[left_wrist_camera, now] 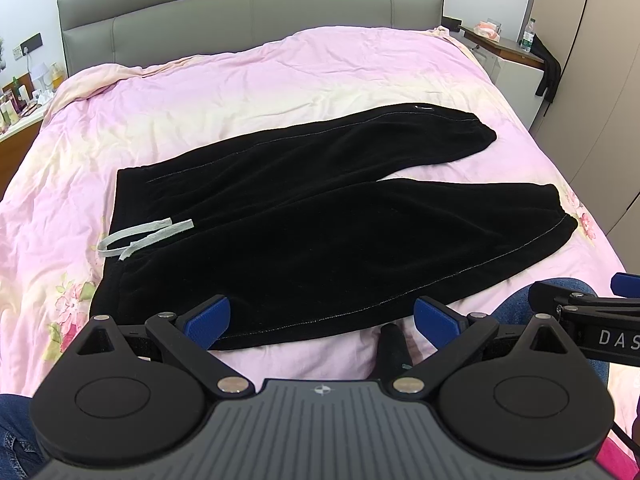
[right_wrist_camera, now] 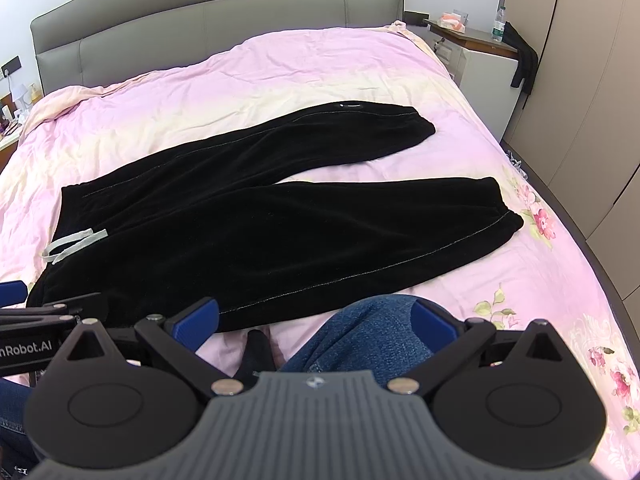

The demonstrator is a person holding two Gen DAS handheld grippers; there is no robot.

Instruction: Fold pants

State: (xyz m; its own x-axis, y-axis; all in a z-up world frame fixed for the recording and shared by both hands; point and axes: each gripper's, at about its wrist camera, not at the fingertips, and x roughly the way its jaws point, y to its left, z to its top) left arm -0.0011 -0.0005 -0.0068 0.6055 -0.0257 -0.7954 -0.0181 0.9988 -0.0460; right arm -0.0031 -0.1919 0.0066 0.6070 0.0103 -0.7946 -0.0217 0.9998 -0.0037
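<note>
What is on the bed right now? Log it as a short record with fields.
surface: bed with pink floral cover
garment: black pants, spread flat, not yet folded
waistband: at the left, grey drawstring lying on it
legs: pointing right, split apart at the cuffs
left tool: open, holding nothing, over the near edge of the pants
right tool: open, holding nothing, over a knee in blue jeans
nightstand: right of the headboard, with a bottle
</note>
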